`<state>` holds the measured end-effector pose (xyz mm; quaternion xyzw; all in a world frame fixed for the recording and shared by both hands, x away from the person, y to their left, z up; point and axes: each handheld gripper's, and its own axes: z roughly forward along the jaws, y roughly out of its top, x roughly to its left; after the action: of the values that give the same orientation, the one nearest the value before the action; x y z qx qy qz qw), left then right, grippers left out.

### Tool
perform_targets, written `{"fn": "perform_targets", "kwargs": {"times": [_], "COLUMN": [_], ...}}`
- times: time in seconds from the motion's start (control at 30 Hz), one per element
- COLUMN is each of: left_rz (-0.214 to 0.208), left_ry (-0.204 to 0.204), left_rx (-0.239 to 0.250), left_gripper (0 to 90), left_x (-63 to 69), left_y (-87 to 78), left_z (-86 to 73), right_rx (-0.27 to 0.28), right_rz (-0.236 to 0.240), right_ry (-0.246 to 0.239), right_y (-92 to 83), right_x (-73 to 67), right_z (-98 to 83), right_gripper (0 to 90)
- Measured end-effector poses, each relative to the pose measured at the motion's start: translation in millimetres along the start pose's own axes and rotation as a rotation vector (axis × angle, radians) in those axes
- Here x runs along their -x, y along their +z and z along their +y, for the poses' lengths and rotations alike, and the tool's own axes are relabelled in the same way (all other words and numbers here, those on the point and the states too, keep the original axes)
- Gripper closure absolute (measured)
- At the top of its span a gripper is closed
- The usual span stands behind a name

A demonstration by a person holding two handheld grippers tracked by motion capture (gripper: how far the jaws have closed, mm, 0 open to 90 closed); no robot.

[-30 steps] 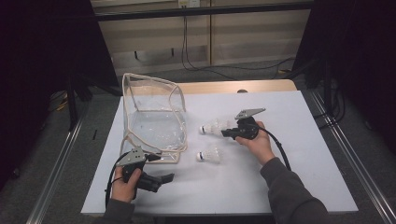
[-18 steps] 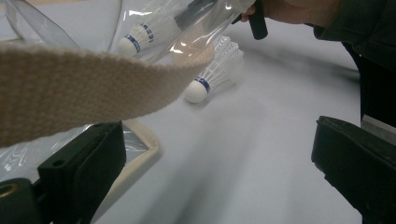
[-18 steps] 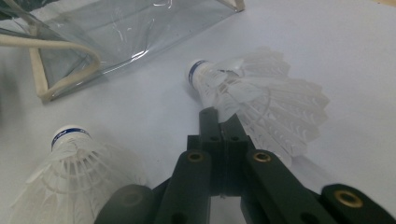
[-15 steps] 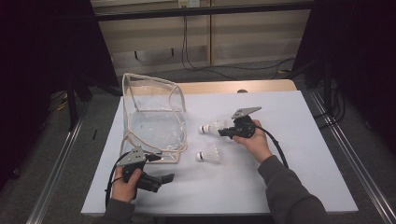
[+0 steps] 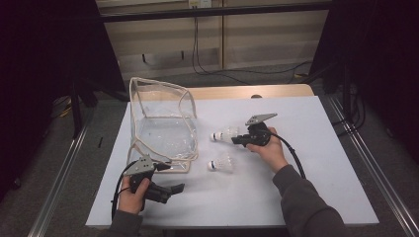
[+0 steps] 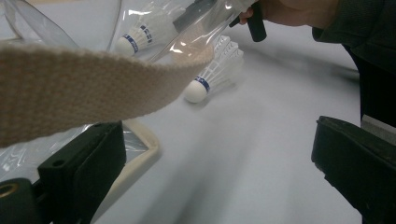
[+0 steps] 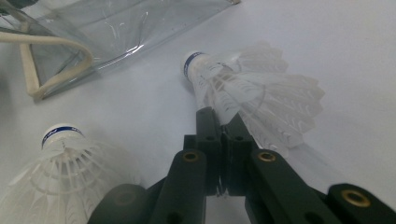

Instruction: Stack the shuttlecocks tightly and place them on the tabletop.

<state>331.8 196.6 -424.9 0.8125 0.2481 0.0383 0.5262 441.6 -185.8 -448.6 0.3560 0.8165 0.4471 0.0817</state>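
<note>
little had moved in the last second: my right fingers point(image 7: 208, 126) stayed pinched shut on the far shuttlecock point(image 7: 252, 88) by its feathers, on the bench point(image 5: 306, 187) right of the clear bag point(image 5: 160, 133). my left fingers point(image 6: 79, 163) gaped empty. bagging it came next, i judged.

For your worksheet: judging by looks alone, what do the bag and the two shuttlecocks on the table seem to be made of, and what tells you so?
Bag: clear, glossy flexible plastic, seemingly vinyl; it shows the table through it and glints. Its beige edging looks like woven fabric tape. Shuttlecocks: white feather-like skirts, real feather or plastic unclear, on smooth white rounded bases with a blue band; the base material is hard to tell.
</note>
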Motion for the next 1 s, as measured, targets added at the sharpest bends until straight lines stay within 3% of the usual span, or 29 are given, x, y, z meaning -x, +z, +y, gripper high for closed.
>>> {"fn": "perform_targets", "kwargs": {"times": [0.6,1.0], "left_rz": [0.001,0.003], "left_ry": [0.002,0.001], "left_rx": [-0.001,0.000], "left_gripper": [3.2,3.2], "left_x": [0.2,0.6], "left_y": [-0.9,-0.6], "left_z": [0.2,0.3], "right_rx": [-0.014,0.006], "right_rz": [-0.039,-0.060], "right_ry": [-0.013,0.011], "right_y": [-2.4,-12.1], "right_x": [-1.1,-0.4], "right_z": [-1.0,-4.2], "right_gripper": [71.9,64.7]}}
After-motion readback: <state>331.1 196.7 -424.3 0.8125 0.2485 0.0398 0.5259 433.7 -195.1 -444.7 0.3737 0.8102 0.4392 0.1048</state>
